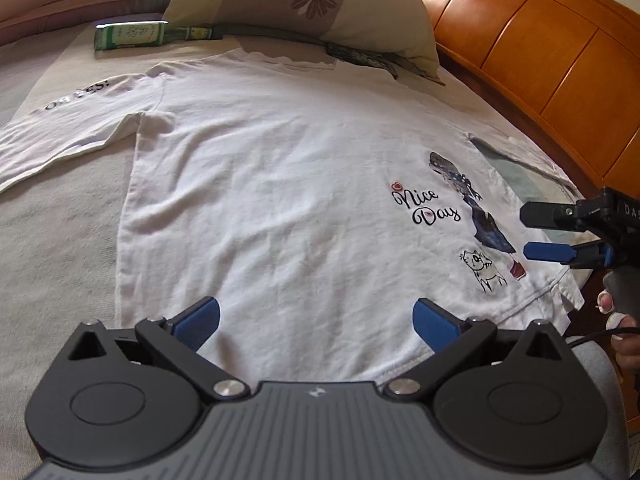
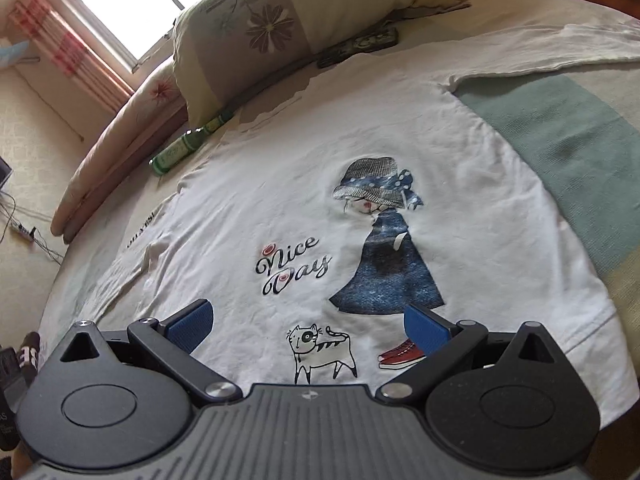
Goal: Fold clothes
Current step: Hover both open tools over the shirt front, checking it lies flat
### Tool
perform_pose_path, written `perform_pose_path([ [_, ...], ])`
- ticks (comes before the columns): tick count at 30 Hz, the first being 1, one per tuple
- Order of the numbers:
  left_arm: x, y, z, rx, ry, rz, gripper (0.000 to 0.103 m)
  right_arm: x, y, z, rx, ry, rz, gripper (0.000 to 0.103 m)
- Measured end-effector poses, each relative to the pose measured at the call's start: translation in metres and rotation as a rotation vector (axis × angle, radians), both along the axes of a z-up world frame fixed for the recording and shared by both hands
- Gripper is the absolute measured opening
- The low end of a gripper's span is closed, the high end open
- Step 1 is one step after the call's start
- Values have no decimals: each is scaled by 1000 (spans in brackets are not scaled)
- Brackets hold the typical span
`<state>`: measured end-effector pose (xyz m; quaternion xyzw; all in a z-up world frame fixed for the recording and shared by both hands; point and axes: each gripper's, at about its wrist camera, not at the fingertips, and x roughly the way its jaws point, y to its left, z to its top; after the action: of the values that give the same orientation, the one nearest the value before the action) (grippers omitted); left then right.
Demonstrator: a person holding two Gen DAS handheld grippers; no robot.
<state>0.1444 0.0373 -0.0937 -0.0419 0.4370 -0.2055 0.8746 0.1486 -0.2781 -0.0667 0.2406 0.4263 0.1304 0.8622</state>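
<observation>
Both grippers spread wide over the hem

The left gripper (image 1: 316,318) and right gripper (image 2: 308,322), empty at lower frame, hover above the white T-shirt (image 1: 280,168), laid flat print-up across the bed (image 1: 60,240), likely readying a first fold.

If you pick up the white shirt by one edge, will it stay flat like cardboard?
Probably not. The shirt is thin, wrinkled cloth lying limp on the bed, so it would likely droop and fold. It looks light, and its sleeve would probably dangle.
</observation>
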Motion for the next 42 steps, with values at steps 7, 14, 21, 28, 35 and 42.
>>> perform_pose_path([
  [7, -13, 2, -10, 82, -18, -17, 102, -4, -24, -14, 17, 50, -70, 103],
  [14, -14, 18, -7, 64, -6, 34, 102, 24, -12, 12, 49, -55, 19, 103],
  [21, -18, 13, -5, 86, -4, 33, 102, 77, 13, -17, -5, 12, 77, 103],
  [28, -16, 23, 5, 85, -53, 32, 102, 51, -41, -10, -52, -4, -61, 103],
  [35, -7, 7, 9, 74, -67, 22, 102, 110, -37, -2, -35, -59, -53, 103],
  [42, -10, 0, 11, 143, -48, -17, 102, 106, -42, -22, -102, -52, -78, 103],
])
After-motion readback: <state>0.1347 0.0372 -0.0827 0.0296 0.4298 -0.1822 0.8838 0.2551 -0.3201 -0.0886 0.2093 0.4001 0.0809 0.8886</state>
